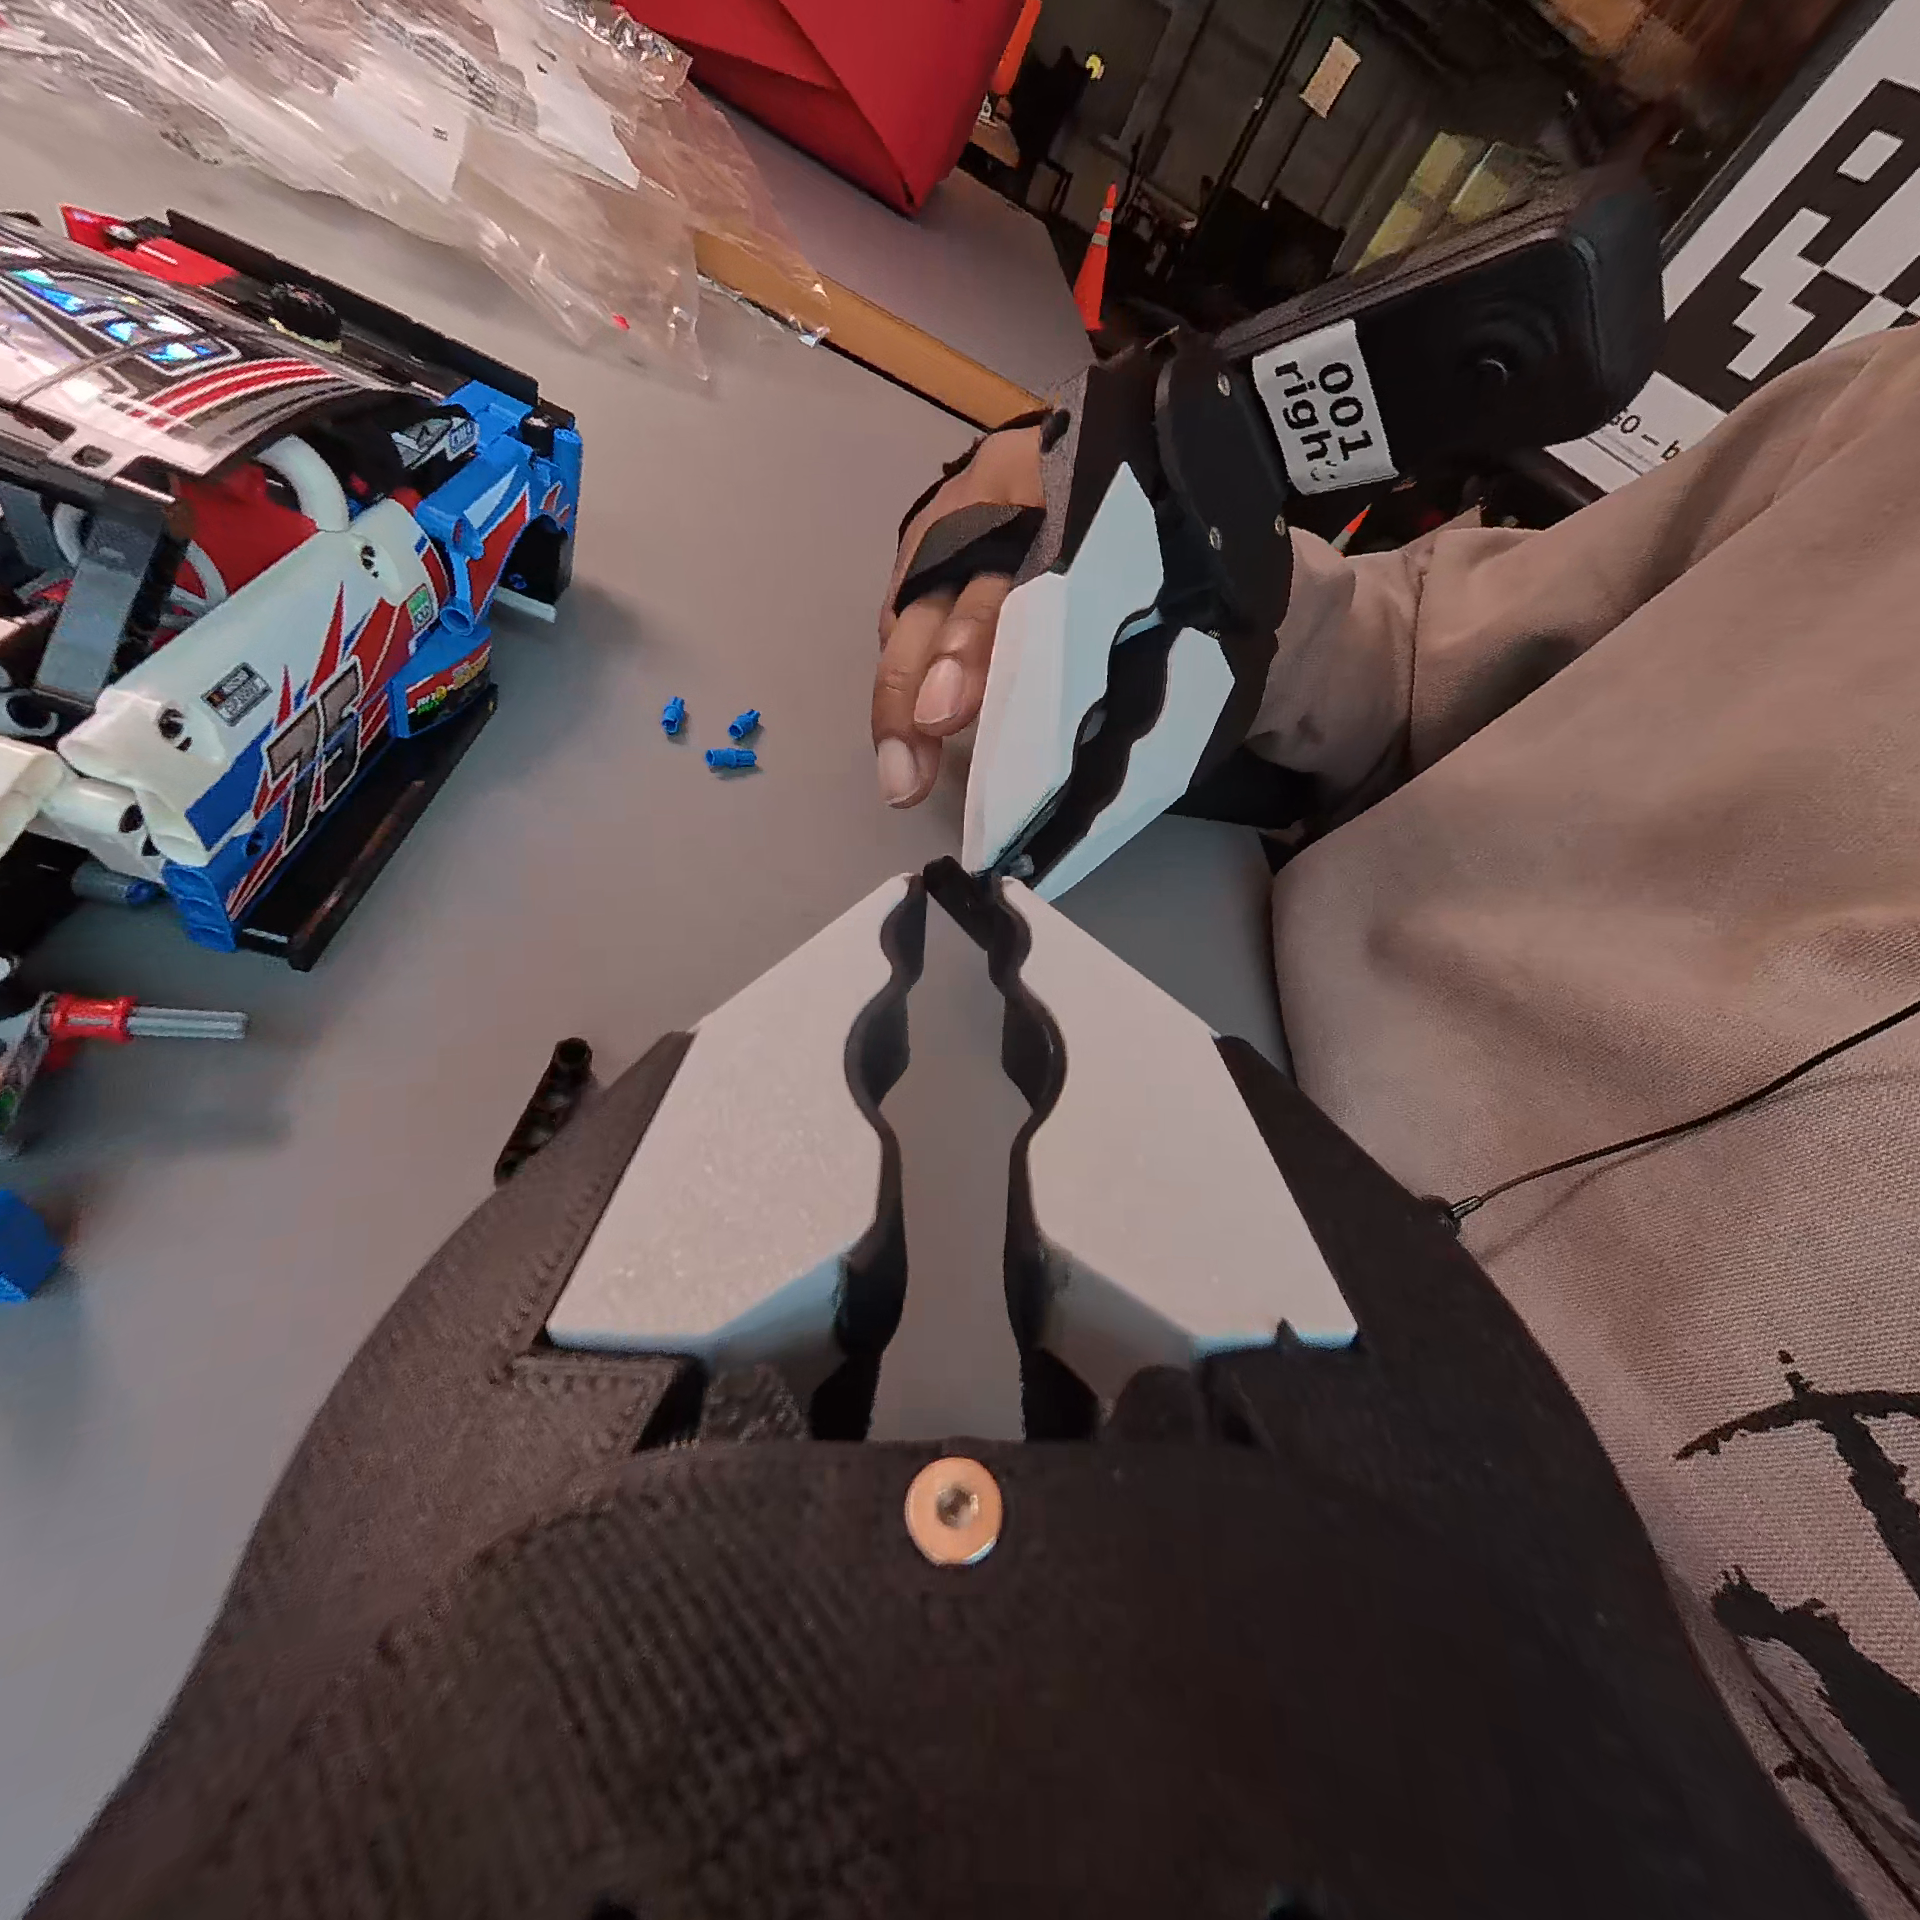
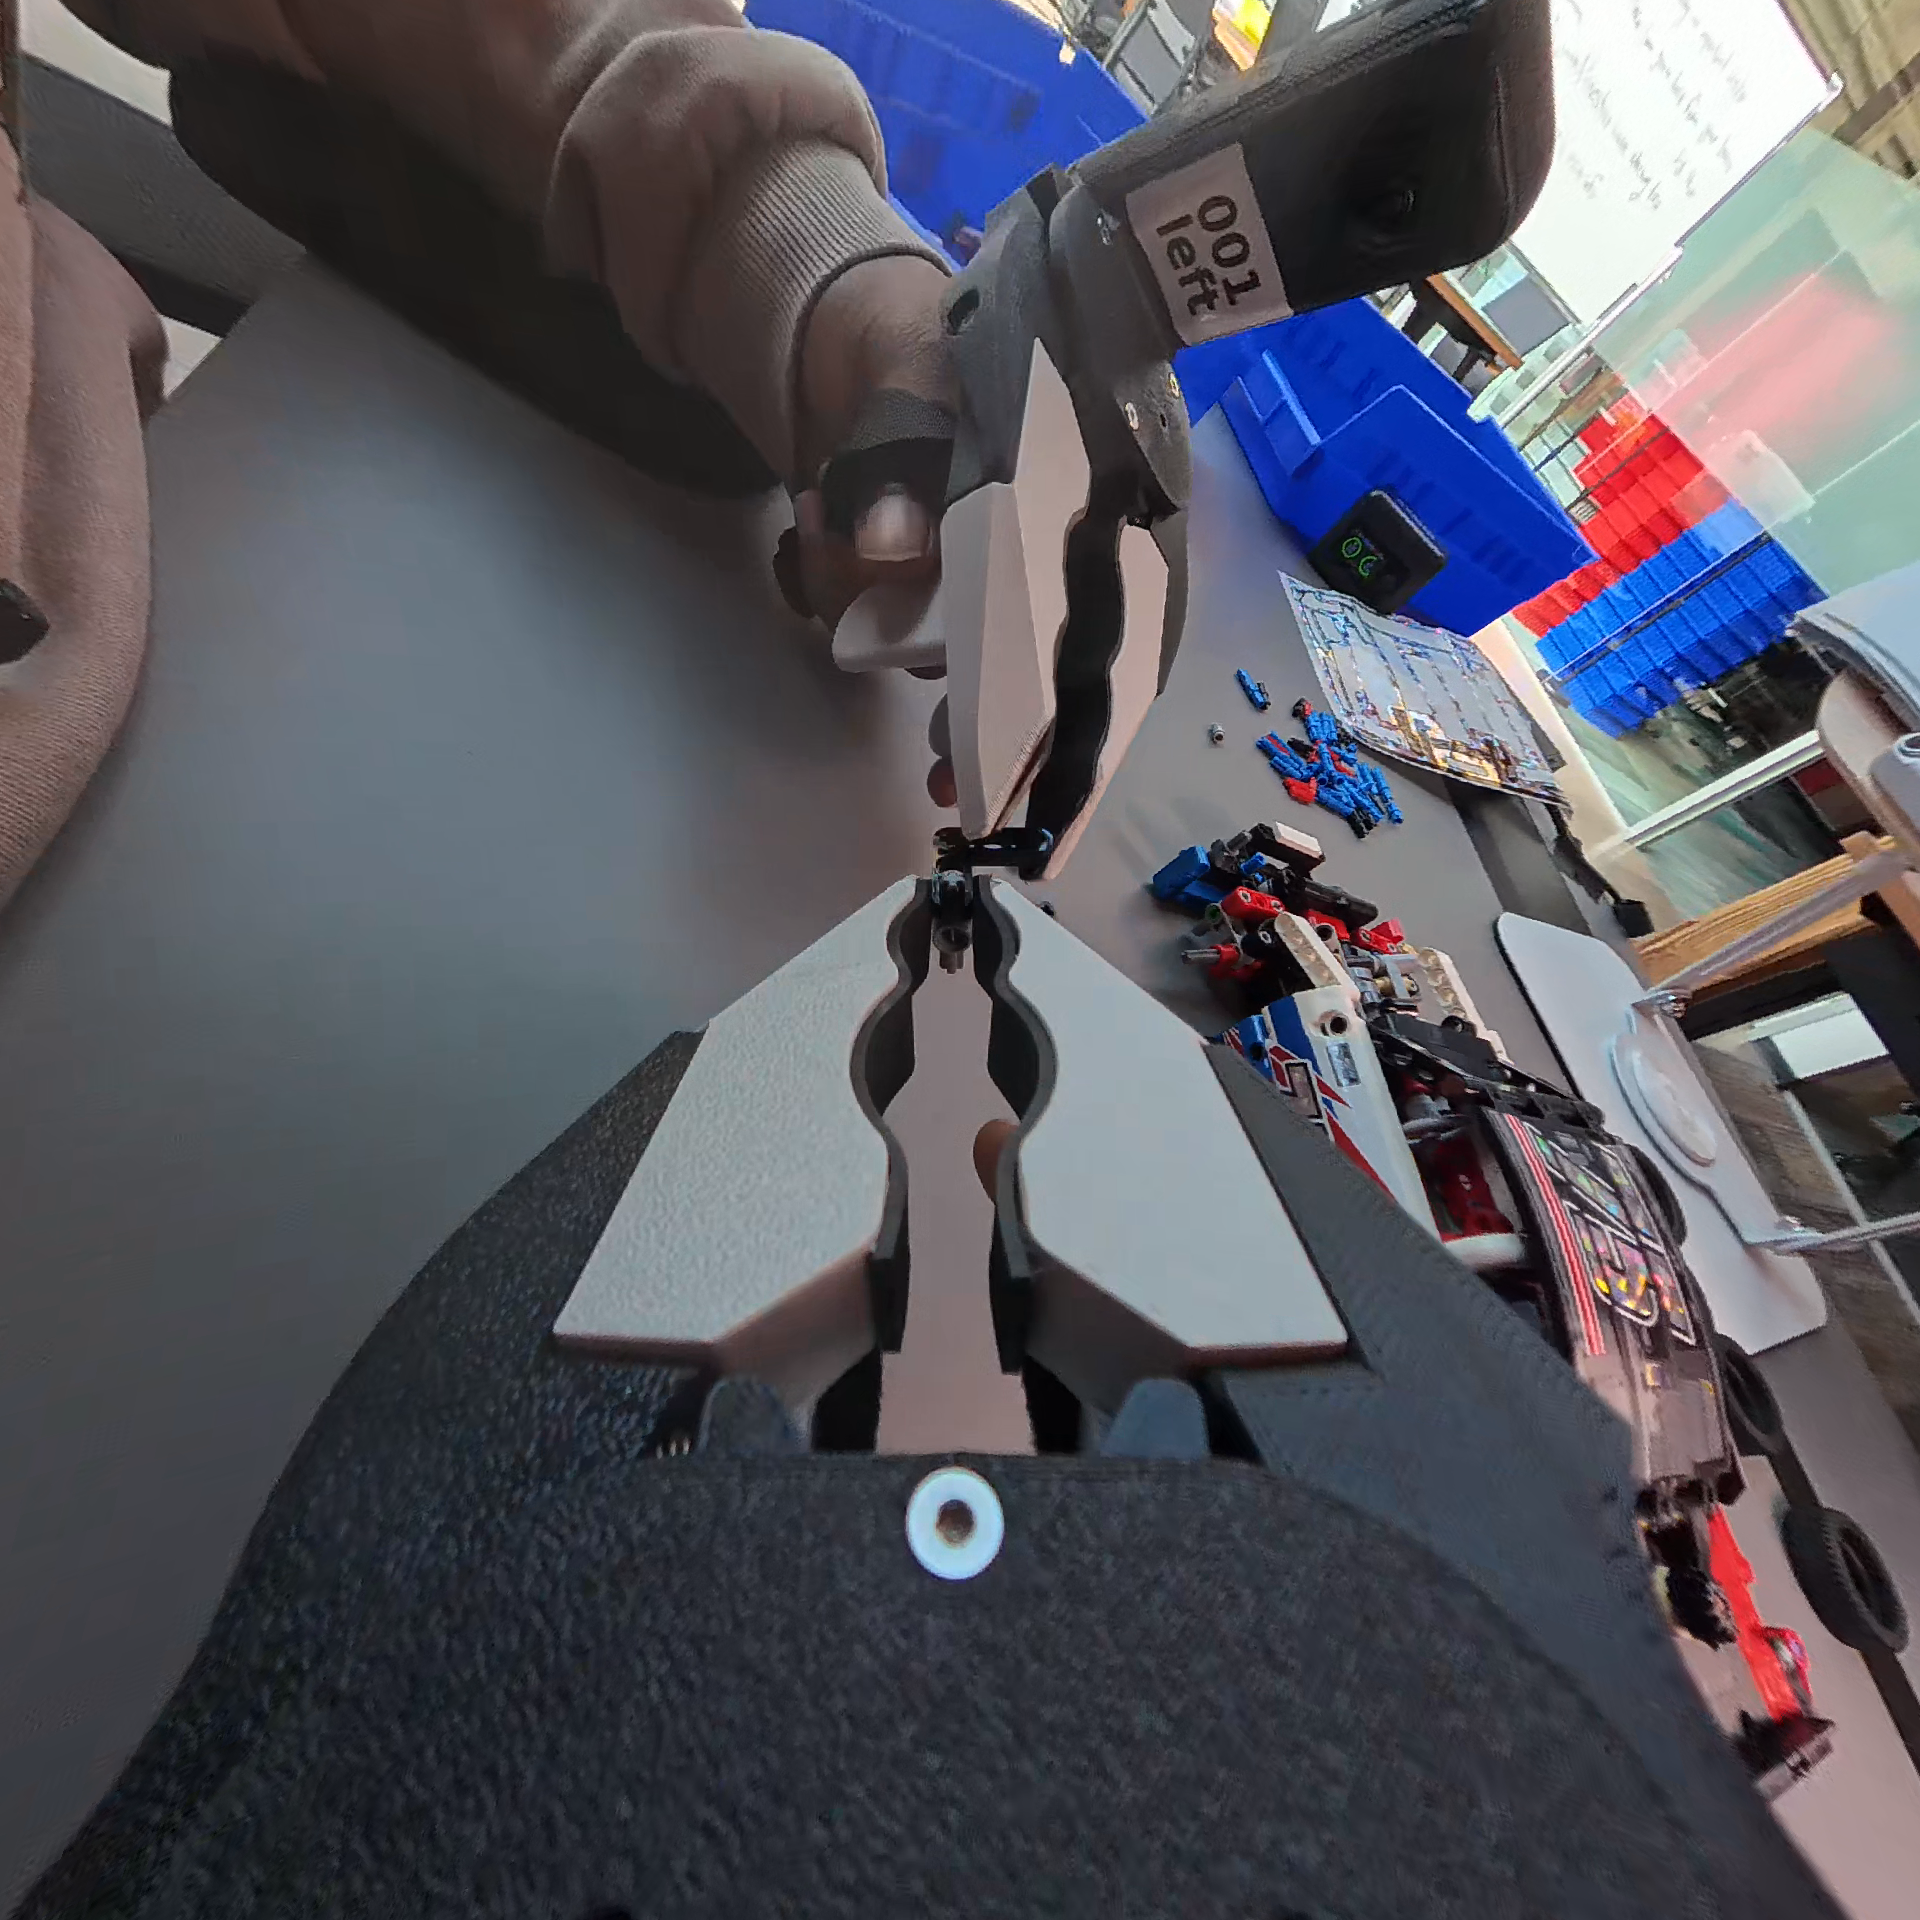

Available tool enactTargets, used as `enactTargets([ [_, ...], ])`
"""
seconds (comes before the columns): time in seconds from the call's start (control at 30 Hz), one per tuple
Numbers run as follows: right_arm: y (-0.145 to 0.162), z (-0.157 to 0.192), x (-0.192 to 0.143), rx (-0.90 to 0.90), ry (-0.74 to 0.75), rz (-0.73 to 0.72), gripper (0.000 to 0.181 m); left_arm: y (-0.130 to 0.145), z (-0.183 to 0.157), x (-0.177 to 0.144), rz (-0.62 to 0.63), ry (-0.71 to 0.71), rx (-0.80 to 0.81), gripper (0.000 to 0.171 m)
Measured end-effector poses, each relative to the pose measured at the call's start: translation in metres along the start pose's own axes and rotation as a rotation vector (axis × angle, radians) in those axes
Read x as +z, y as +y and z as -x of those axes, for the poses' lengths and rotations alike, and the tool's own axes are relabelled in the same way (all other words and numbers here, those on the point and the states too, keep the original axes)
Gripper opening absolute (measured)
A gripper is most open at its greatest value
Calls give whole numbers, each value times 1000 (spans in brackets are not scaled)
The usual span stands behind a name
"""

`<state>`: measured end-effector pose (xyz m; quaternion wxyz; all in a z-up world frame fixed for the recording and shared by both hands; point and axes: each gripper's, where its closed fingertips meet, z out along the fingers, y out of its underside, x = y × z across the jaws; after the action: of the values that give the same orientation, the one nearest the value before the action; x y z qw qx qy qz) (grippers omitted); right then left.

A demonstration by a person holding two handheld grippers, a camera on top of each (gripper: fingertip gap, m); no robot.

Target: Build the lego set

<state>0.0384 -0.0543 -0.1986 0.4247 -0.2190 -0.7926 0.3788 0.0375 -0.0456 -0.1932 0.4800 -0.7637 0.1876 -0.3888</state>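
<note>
My left gripper (image 1: pixel 961 885) is shut on a small black lego beam (image 2: pixel 995 844). My right gripper (image 2: pixel 951 896) is shut on a small black pin connector (image 2: pixel 948 923). The two grippers meet tip to tip above the grey table (image 1: pixel 675 935), and the two black pieces touch. In the left wrist view the right gripper (image 1: pixel 1003 862) comes in from the upper right. In the right wrist view the left gripper (image 2: pixel 1023 840) comes down from above. The partly built blue, white and red lego race car (image 1: pixel 312 644) stands to the left, and also shows in the right wrist view (image 2: pixel 1455 1143).
Three loose blue pins (image 1: pixel 717 732) and a black beam (image 1: pixel 545 1107) lie on the table. Clear plastic bags (image 1: pixel 468 135) lie behind the car. A pile of blue pins (image 2: pixel 1335 769), mixed parts (image 2: pixel 1268 894), a printed sheet (image 2: pixel 1413 696) and blue bins (image 2: pixel 1382 457) are at the right. Only a small space, under 4 cm, lies between the two pairs of fingers.
</note>
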Motion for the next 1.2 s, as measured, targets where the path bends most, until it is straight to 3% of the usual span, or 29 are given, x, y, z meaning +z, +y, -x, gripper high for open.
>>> enactTargets([
  [0.23,3,-1,3,-71,38,32,6,-2,6,-5,16,-39,27,6],
  [0.33,10,-6,1,-80,61,66,5,-6,30,-21,31,-179,106,6],
  [0.43,13,-9,0,-66,66,77,5,13,65,-36,182,-367,199,11],
  [0.57,18,-8,2,-73,62,104,6,39,84,-35,358,-463,271,20],
  [0.73,22,-7,3,-75,60,132,5,42,86,-28,430,-462,323,16],
  [0.8,23,-8,2,-73,63,137,5,42,85,-26,456,-454,344,7],
  [1.0,31,-15,1,-63,98,176,5,43,79,-21,480,-457,415,6],
  [1.2,41,-25,-2,-32,135,209,5,51,54,-12,489,-373,360,6],
])
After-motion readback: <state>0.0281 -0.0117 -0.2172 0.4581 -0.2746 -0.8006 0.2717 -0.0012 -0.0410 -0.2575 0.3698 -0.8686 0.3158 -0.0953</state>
